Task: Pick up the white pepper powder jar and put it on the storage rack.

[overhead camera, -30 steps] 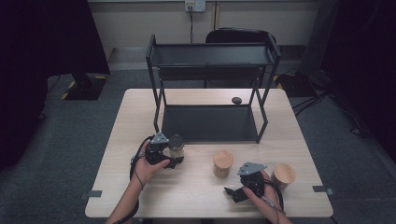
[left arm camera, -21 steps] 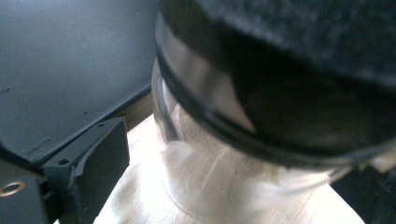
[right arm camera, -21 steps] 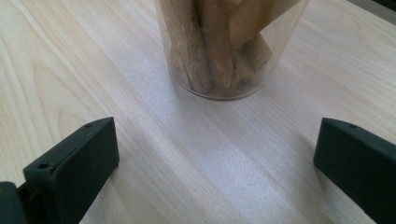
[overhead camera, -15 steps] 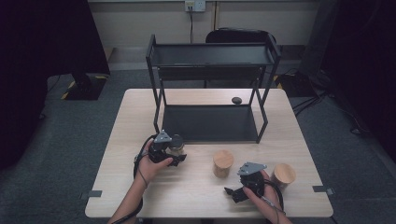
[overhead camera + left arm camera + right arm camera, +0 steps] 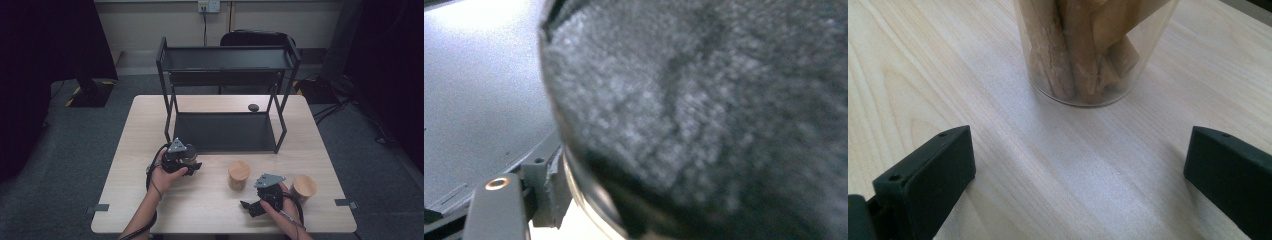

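My left gripper [image 5: 190, 163] sits at the table's left front, just before the rack. Its jaws have just been closing around a clear jar of dark grainy stuff [image 5: 704, 110]. One grey pad [image 5: 550, 184] lies against the glass. My right gripper [image 5: 250, 207] rests open near the front edge, with bare wood between its jaws. Ahead of it stands a clear jar of brown sticks [image 5: 1083, 55], which shows its wooden lid [image 5: 239, 170] in the high view. A third wooden-lidded jar [image 5: 303, 186] stands just right of my right hand.
A black two-tier rack [image 5: 227, 131] takes up the middle and back of the table [image 5: 135, 200]. A small dark object [image 5: 253, 107] lies behind its lower shelf. A chair [image 5: 260, 37] stands beyond the table.
The left gripper has shifted slightly toward the near edge, closing over the dark jar, whose lid is now mostly hidden beneath it. The right hand has not moved.
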The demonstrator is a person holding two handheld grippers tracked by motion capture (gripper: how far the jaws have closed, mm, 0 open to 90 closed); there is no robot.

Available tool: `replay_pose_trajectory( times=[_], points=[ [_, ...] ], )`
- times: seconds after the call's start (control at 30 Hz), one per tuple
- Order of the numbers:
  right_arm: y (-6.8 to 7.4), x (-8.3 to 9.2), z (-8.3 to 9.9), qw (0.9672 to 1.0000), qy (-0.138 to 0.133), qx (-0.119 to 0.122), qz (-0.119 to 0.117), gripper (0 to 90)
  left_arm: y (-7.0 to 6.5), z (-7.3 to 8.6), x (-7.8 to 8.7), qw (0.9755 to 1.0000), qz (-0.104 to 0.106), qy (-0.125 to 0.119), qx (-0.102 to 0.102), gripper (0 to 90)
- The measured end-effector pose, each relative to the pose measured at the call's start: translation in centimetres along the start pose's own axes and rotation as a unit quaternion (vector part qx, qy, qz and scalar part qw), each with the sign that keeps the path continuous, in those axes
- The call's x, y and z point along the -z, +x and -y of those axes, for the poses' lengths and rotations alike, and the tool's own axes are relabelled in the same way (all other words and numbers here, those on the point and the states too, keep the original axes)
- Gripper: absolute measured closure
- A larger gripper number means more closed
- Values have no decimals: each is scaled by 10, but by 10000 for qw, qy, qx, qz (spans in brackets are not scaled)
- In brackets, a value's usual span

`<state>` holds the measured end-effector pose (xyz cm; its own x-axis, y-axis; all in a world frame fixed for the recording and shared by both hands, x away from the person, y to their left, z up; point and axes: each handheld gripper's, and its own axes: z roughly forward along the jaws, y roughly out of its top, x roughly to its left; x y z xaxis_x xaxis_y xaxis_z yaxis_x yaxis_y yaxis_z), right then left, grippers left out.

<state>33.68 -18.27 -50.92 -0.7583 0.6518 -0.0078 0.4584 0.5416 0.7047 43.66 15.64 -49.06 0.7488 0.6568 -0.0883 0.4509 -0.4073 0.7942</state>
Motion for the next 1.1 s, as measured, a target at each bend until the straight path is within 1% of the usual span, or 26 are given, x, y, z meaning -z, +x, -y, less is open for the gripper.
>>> replay_pose_trajectory(
  times=[0.1, 0.2, 0.33, 0.5, 0.63, 0.73, 0.83, 1.03, 1.1],
  points=[
    [0, 0, 0, 10000, 0, -1, 0, 0, 0, 0, 0, 10000, 6, 4, -12, 268],
    [0, 0, 0, 10000, 0, 1, 0, 0, -2, -1, 0, 10000, -35, 11, -90, 286],
    [0, 0, 0, 10000, 0, 0, 0, 0, -2, -2, 0, 9999, -73, 22, -140, 293],
    [0, 0, 0, 10000, 0, 0, 0, 0, -4, -3, 1, 9998, -130, 69, -148, 297],
    [0, 0, 0, 10000, 0, 0, 0, 0, -4, -3, 1, 9998, -133, 90, -150, 298],
    [0, 0, 0, 10000, 0, 0, 0, 0, -4, -4, 2, 9997, -114, 126, -166, 298],
    [0, 0, 0, 10000, 1, -1, 0, 0, -4, -4, 2, 9998, -67, 127, -111, 299],
    [0, 0, 0, 10000, 0, 0, 0, 0, -5, -8, 1, 9998, -5, 172, -99, 300],
    [0, 0, 0, 10000, 1, 4, 1, 0, -5, -10, 2, 9999, 31, 157, -65, 300]
  ],
)
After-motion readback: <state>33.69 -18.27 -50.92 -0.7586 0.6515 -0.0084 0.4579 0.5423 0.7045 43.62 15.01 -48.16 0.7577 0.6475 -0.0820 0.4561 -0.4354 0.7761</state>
